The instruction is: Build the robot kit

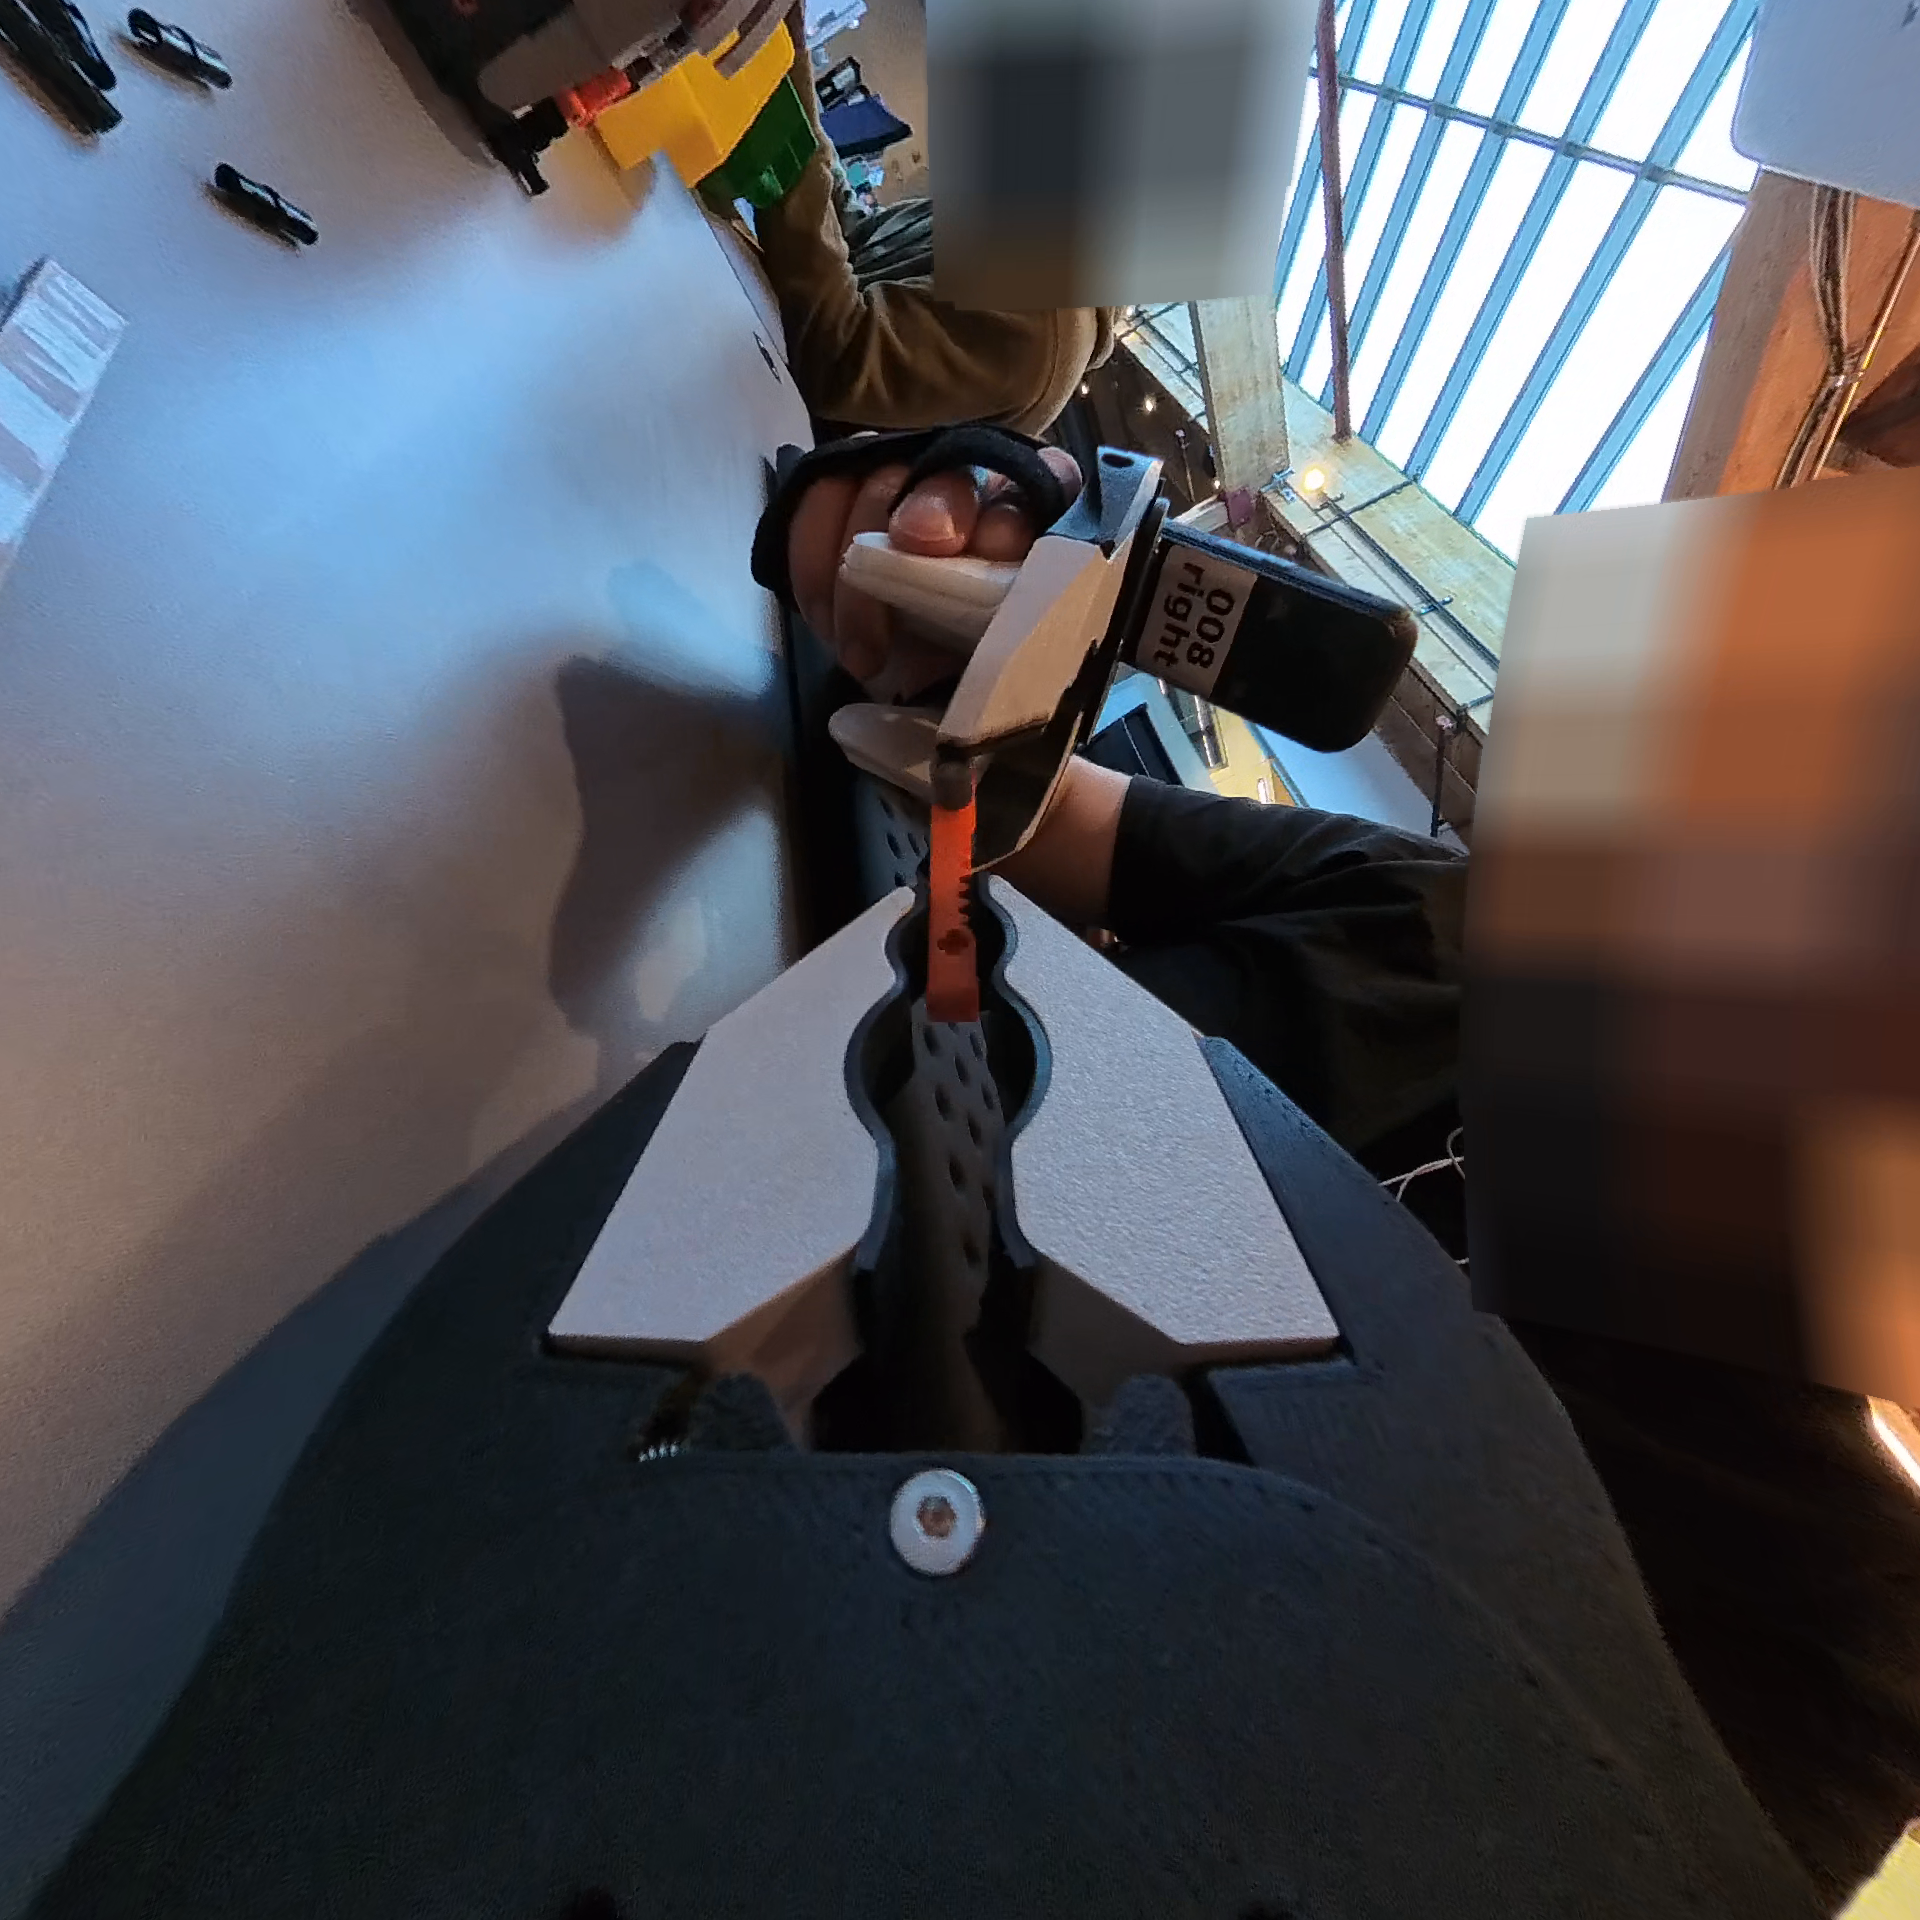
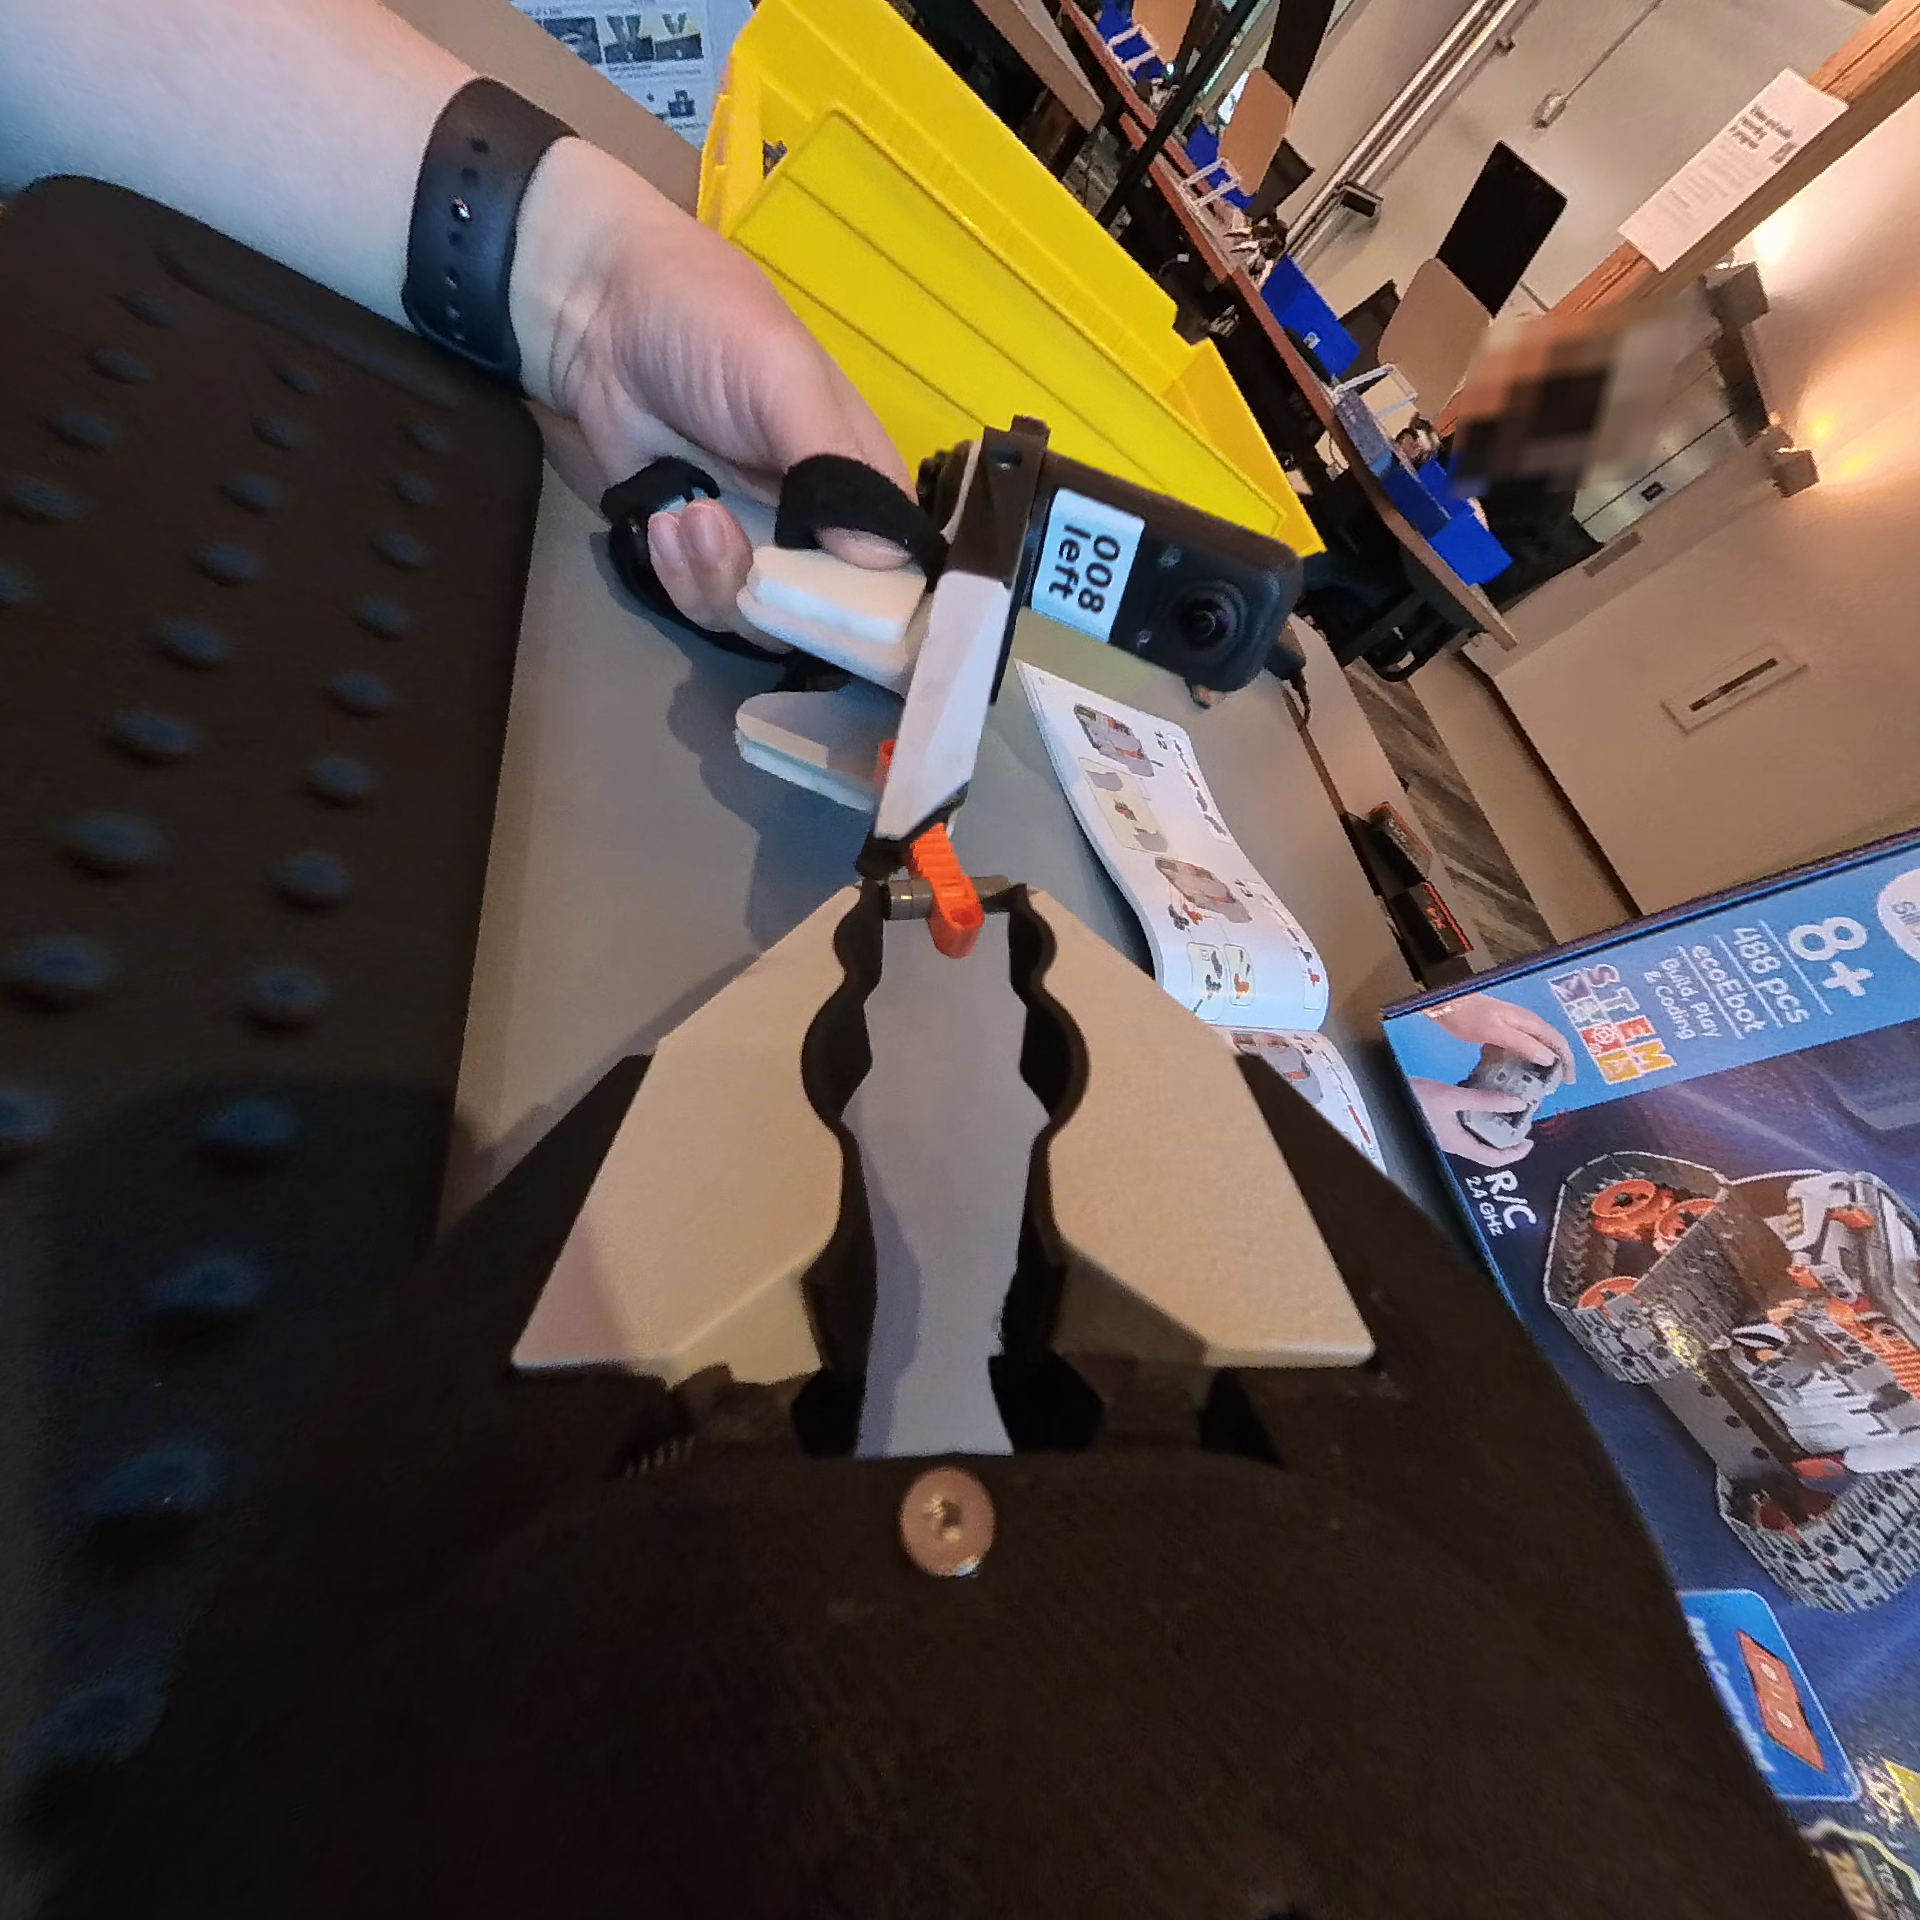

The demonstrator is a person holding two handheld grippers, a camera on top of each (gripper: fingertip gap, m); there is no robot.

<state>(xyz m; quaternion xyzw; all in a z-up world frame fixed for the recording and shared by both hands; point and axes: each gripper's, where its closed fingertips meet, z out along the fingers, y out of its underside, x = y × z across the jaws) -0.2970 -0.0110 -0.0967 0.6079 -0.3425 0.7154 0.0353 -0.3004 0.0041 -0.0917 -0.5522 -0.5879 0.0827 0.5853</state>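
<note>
My left gripper [image 1: 954, 914] is shut on a thin orange beam [image 1: 951, 862] and holds it upright in the air off the table's edge. In the left wrist view the right gripper [image 1: 951, 779] meets the beam's far end from above. In the right wrist view my right gripper [image 2: 940, 899] is shut on a short grey pin [image 2: 906, 897] that lies crosswise between its tips, against the orange beam [image 2: 954, 920]. The left gripper [image 2: 899, 847] comes down onto that beam from above, held by a hand with a black wrist strap.
A white table [image 1: 364, 623] carries small black parts [image 1: 265, 203] and a yellow and green block build [image 1: 717, 114]. The right wrist view shows an open instruction booklet [image 2: 1195, 862], a blue toy box [image 2: 1683, 1195], yellow bins [image 2: 956, 270] and a black studded mat [image 2: 208, 675]. Only a small space, under 4 cm, lies between the two pairs of fingers.
</note>
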